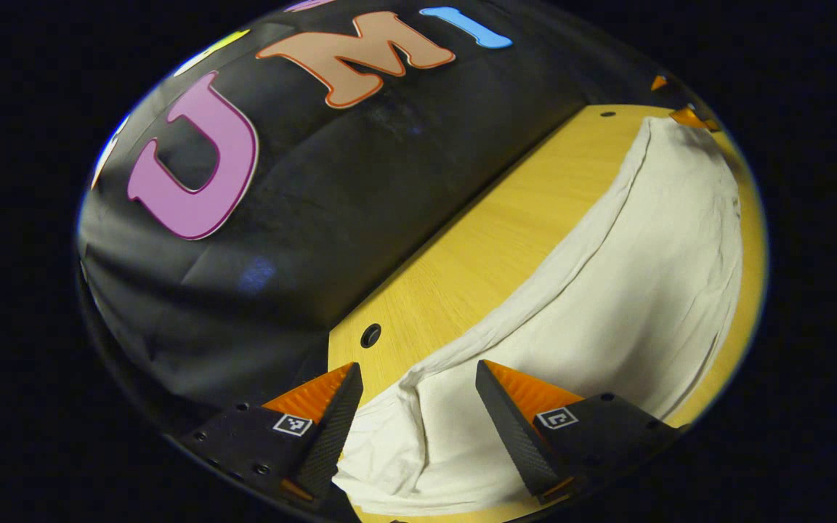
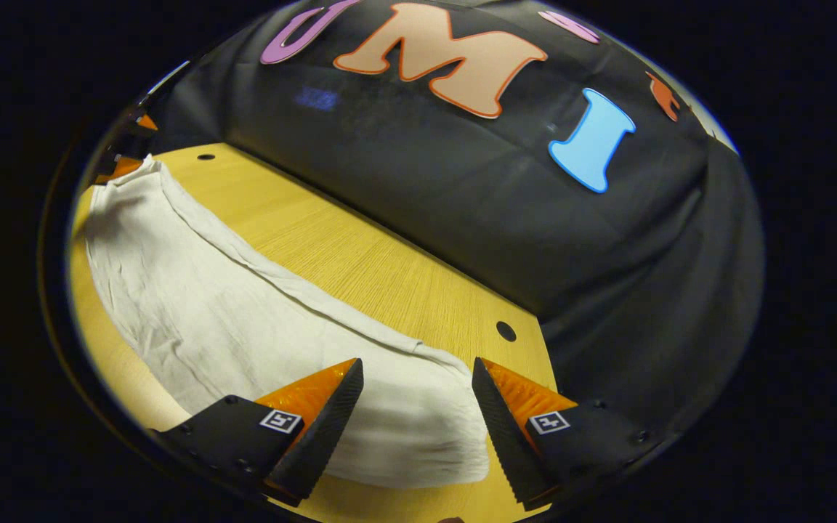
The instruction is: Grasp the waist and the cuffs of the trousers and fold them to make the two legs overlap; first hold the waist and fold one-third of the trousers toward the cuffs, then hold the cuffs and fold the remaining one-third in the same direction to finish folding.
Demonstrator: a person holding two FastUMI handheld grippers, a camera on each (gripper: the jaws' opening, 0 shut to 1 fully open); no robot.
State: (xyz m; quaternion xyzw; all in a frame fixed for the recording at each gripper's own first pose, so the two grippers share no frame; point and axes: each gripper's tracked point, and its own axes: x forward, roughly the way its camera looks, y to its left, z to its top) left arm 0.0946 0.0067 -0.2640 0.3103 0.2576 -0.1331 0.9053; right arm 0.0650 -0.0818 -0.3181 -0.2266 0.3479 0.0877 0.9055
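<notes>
Hovering wide open at opposite ends, the left tool point(image 1: 418, 378) and right tool point(image 2: 417, 374) flank the white trousers point(image 1: 607, 305), lying legs-overlapped along the wooden counter point(image 1: 506, 225), both one-third folds seemingly still to come.

One pair of trousers point(image 1: 607, 290) was counted, a single pale garment laid out flat on one table point(image 1: 491, 240). Two hand-held grippers were counted: the left hand-held gripper point(image 1: 418, 378) at one end of the trousers and the right hand-held gripper point(image 2: 417, 374) at the other end point(image 2: 404, 421), each with two fingers spread apart over the cloth. Two round holes were counted in the table beside the trousers' far edge, one hole point(image 1: 370, 335) near the left hand-held gripper and another point(image 1: 607, 114) at the far end.
</notes>
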